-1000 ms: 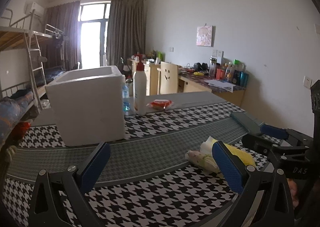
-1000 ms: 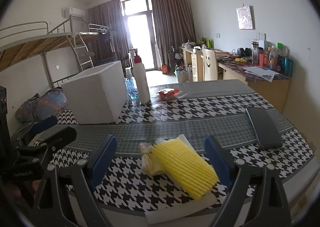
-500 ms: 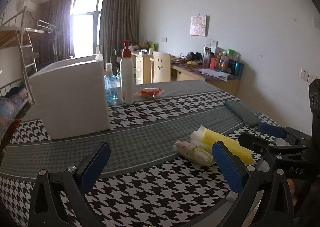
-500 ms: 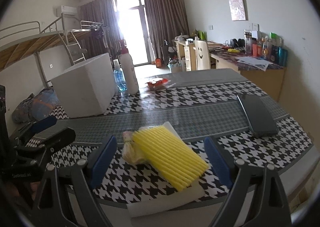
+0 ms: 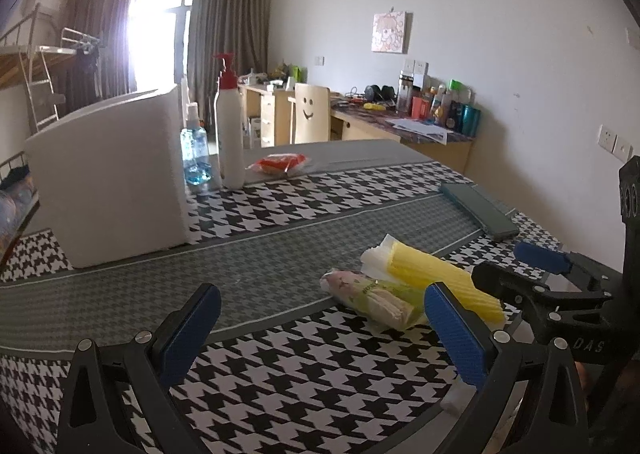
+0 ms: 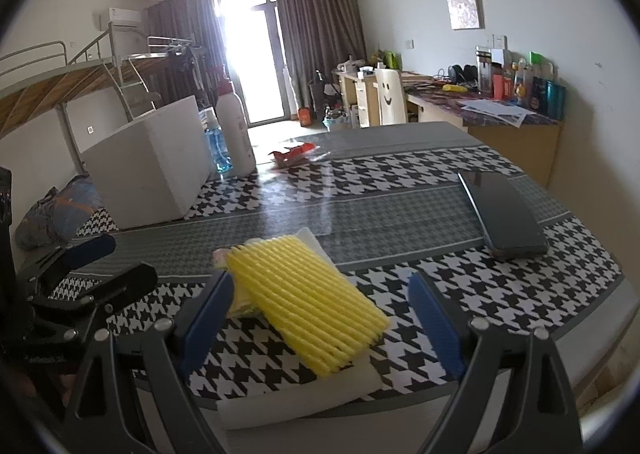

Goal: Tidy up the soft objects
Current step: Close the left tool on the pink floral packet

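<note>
Near the front edge of the counter, both claws have come forward and a little lower over the last second, so that the pile of soft things now fills more of each wrist view than it did a moment ago. The right claw stands with its blue pads spread wide on either side of the yellow ribbed sponge, which lies on a white foam sheet that overhangs the counter's edge; neither pad appears to touch the sponge, and nothing is gripped. The left claw is likewise wide open and empty, hovering over bare houndstooth cloth, with the packet of tissues just beyond its right pad and the sponge touching that packet on the far side. Both claws point forward and slope downward toward the counter, side by side, each visible at the edge of the other's view. Judged from this, the approach is nearly done and no soft item has yet been lifted. The white foam box, farther back on the left, looks the likely place to put them, though its inside is hidden. A dark flat case lies well apart to the right.
</note>
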The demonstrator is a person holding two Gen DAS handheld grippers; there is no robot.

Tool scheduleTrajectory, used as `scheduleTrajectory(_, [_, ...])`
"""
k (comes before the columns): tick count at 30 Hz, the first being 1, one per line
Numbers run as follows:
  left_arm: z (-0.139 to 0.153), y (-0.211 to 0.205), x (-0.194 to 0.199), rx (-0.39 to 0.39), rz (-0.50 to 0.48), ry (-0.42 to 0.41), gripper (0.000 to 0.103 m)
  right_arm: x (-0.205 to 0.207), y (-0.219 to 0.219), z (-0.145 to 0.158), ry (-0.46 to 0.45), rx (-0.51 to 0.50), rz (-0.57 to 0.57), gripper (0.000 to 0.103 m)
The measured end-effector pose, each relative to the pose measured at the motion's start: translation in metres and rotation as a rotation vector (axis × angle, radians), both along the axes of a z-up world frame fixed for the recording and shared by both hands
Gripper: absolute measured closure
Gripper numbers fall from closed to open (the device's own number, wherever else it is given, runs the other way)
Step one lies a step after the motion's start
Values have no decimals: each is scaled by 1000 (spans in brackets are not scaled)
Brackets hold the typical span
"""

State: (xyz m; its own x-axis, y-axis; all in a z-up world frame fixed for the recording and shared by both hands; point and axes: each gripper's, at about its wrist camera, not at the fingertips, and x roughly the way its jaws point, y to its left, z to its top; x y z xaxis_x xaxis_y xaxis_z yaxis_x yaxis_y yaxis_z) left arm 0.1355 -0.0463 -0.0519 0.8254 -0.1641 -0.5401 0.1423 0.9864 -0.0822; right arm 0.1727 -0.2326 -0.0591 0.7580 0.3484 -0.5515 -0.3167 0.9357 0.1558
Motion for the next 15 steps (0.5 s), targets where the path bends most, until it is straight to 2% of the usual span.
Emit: scheduleTrajectory(15, [-15, -16, 23, -22, -24, 92, 1, 11, -9, -17, 38, -2, -2, 11])
